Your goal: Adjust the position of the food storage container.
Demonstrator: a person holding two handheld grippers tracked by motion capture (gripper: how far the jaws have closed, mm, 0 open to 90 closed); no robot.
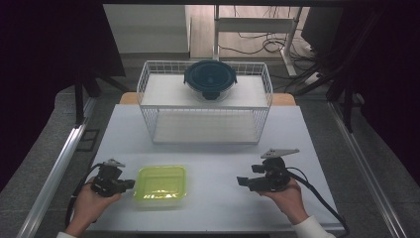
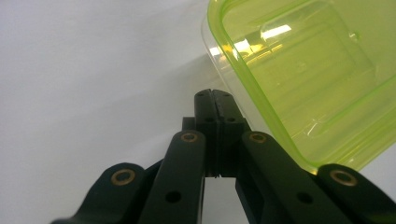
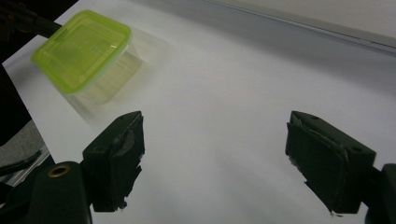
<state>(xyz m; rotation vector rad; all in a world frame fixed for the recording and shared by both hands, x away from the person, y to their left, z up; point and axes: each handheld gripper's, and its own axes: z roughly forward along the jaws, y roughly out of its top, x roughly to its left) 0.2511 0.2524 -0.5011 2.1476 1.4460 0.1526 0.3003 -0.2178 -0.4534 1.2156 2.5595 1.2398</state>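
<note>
On the white surface [image 1: 208,163] sits a square container [image 1: 160,185] with rounded corners, its clear walls topped by a see-through lime-green lid that catches bright glints of light and has a raised rim around a flat recessed panel. It rests at the near left, lid snapped flat and level. The left tongs [image 1: 130,184] are right beside its left edge, jaws pressed fully together with nothing between them, tips just short of the lid's corner in the left gripper view. The right tongs [image 1: 241,181] hang well apart to the right, jaws spread wide over bare surface and pointing toward the container. Farther back stands a white wire basket [image 1: 148,94] with a dark-lidded round bowl [image 1: 210,79] on top.
</note>
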